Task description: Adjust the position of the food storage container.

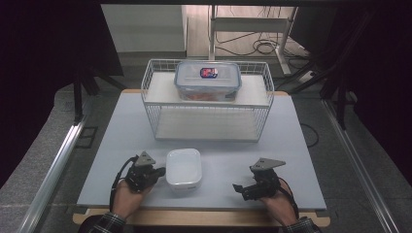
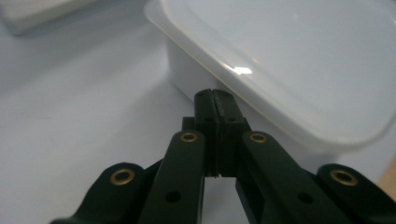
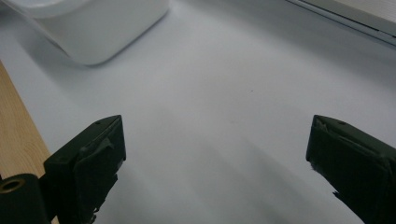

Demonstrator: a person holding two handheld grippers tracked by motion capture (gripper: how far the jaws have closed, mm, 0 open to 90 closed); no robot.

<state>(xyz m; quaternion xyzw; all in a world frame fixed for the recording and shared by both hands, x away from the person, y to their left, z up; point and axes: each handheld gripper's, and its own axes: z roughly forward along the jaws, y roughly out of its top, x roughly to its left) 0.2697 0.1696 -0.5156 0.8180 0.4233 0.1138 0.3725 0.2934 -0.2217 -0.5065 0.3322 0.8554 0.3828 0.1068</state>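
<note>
A white lidded plastic box [image 1: 183, 167] sits on the table near the front, between my two grippers. My left gripper [image 1: 162, 171] is just left of it; in the left gripper view its jaws are pressed together with nothing between them, and the left gripper's tips [image 2: 215, 94] rest close against the wall of the white box [image 2: 299, 60] under the lid rim. My right gripper [image 1: 241, 190] stands open to the right of the box, apart from it. In the right gripper view the right gripper [image 3: 215, 154] spans bare table, with the white box [image 3: 98, 28] farther off.
A white wire basket rack [image 1: 151, 104] stands at the back of the pale table [image 1: 291, 160]. A clear box with a blue-rimmed lid [image 1: 208, 80] sits on its upper shelf. The wooden table edge [image 3: 18, 135] runs beside the right gripper.
</note>
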